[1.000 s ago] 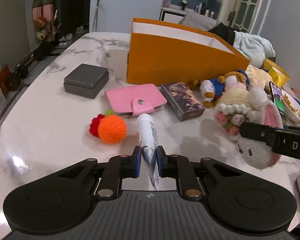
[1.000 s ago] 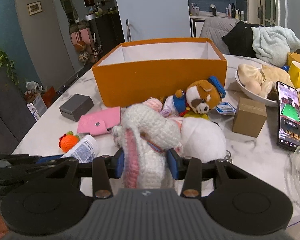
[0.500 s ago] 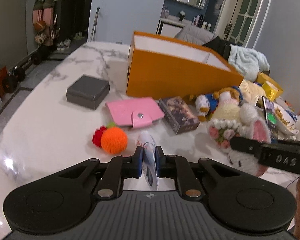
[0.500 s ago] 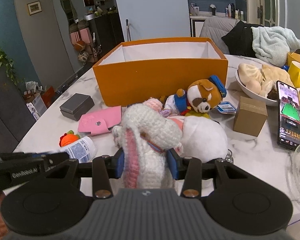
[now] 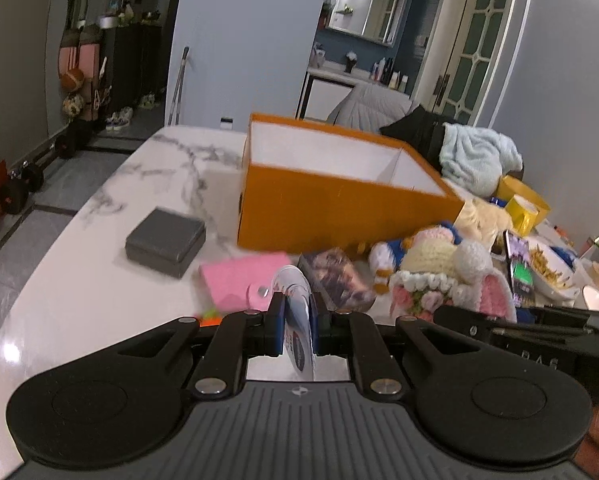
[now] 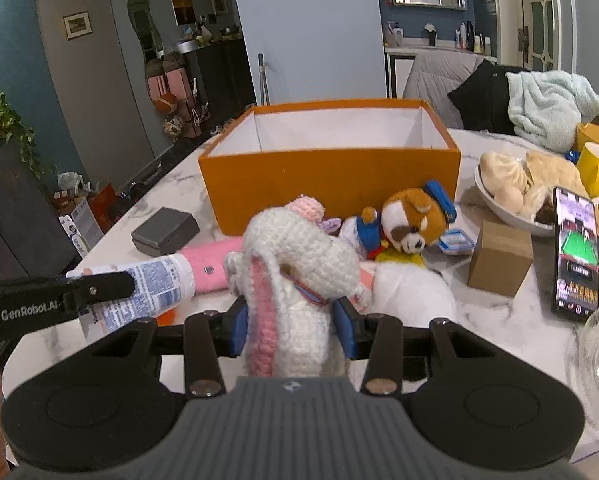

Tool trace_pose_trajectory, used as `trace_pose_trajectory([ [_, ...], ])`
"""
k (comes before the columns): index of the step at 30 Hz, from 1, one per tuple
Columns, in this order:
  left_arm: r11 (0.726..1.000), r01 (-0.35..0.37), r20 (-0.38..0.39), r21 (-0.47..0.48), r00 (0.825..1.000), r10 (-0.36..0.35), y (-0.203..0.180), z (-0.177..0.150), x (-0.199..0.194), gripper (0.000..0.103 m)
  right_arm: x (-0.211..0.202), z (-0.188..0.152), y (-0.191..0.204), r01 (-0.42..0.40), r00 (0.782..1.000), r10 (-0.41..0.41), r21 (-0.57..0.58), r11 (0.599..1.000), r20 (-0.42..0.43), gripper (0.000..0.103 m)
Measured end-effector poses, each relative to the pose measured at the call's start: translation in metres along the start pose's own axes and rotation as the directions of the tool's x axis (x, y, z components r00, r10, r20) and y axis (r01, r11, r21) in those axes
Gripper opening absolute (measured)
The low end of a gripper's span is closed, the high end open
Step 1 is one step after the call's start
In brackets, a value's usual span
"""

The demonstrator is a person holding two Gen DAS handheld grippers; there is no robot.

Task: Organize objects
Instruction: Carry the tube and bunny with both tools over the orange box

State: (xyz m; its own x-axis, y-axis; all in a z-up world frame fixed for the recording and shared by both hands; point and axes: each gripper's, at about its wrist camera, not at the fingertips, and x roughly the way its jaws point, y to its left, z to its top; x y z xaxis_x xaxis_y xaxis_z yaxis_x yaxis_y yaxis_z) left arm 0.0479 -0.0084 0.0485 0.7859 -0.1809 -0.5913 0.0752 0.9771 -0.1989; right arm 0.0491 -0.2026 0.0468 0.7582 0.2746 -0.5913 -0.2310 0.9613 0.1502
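Note:
My left gripper (image 5: 297,326) is shut on the flat end of a white tube (image 5: 295,300) and holds it up above the table; the tube also shows in the right wrist view (image 6: 147,284). My right gripper (image 6: 293,322) is shut on a white and pink crochet bunny (image 6: 295,264), also seen in the left wrist view (image 5: 455,280). An open orange box (image 5: 331,204) with a white inside stands behind the objects; it also shows in the right wrist view (image 6: 331,176).
On the marble table (image 5: 79,280) lie a grey case (image 5: 165,242), a pink wallet (image 5: 239,280), a dark card box (image 5: 335,276), a plush dog (image 6: 411,224), a brown carton (image 6: 499,256), a phone (image 6: 577,248), food bowls (image 6: 511,188) and a yellow mug (image 6: 597,168).
My left gripper has lifted the tube off the table and tilted up, so the orange crochet fruit is now mostly hidden. The right gripper has raised the bunny slightly.

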Motion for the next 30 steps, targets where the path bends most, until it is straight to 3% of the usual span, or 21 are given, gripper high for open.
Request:
trace_pose_trajectory([
  [12,0.996,0.065,0.090,0.054,0.993,-0.070,-0.023,0.082,0.027,0.015,0.002,0.063,-0.003,0.033,0.994,-0.028,-0.051,0.998,0.103,0.046],
  [22,0.991,0.054,0.072,0.123,0.995,-0.063,-0.027,0.132,0.072,0.015,0.043,0.132,-0.021,0.030,0.994,-0.025,-0.052,0.998,0.110,0.046],
  [30,0.995,0.050,-0.002,0.090,0.999,-0.050,-0.021,0.150,0.124,0.015,0.095,0.166,-0.032,0.050,0.997,-0.046,-0.057,0.997,0.065,0.046],
])
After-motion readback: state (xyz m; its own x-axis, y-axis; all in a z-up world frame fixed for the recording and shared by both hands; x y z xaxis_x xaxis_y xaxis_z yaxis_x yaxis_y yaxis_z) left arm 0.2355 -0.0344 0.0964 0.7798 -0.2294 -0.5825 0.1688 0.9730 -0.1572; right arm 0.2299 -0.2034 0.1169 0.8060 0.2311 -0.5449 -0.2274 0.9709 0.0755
